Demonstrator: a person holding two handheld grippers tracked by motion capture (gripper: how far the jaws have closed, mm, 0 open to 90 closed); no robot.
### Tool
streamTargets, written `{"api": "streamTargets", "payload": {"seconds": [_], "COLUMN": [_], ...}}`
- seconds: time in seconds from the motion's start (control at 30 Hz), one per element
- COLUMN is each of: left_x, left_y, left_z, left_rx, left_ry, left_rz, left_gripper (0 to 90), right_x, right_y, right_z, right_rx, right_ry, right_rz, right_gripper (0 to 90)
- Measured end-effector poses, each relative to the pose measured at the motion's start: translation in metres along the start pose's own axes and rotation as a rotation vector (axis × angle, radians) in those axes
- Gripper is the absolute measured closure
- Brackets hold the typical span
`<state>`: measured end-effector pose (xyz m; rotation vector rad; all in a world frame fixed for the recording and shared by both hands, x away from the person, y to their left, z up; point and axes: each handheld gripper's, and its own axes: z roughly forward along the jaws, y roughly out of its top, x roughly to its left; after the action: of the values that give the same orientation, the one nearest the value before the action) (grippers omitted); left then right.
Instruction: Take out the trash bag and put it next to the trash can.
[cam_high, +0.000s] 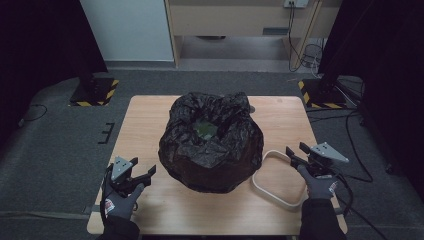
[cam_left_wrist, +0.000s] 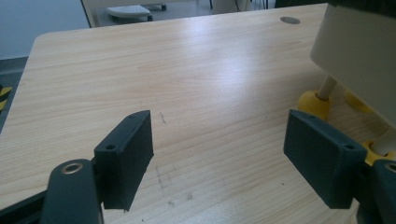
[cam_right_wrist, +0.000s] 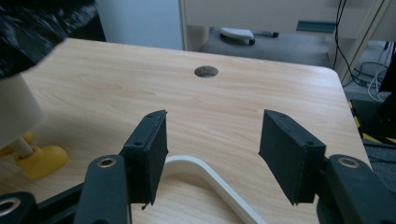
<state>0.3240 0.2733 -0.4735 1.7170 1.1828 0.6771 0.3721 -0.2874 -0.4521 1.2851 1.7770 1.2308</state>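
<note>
At seven o'clock the left gripper (cam_high: 143, 171) gapes wide over bare pale wooden table (cam_high: 150, 120), holding nothing, the crinkled glossy black bag (cam_high: 211, 142) bulges over a cream bin at centre, and at four o'clock the right gripper (cam_high: 296, 152) spreads empty above a smooth white loop (cam_high: 272, 185).

One bag-lined bin (cam_high: 211, 145), one white ring (cam_high: 274, 187), two grippers (cam_high: 141, 176) (cam_high: 296, 152).

black bag (cam_high: 211, 142) sits mid-table (cam_high: 150, 115), white ring (cam_high: 272, 175) beside it; left gripper (cam_high: 142, 175) and right gripper (cam_high: 295, 151) hover open, empty.
</note>
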Motion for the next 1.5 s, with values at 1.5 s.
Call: {"api": "streamTargets", "payload": {"seconds": [1.5], "left_x": [-0.012], "left_y": [0.083], "left_z": [-0.051], "left_rx": [-0.272], "left_ry": [-0.035], "left_rz": [0.028], "left_gripper": [23.0], "right_x": [0.033], "right_y": [0.060], "right_z": [-0.028], "right_rx": [-0.206], "right_ry": [0.119], "right_rz": [-0.009], "right_gripper": [40.9]}}
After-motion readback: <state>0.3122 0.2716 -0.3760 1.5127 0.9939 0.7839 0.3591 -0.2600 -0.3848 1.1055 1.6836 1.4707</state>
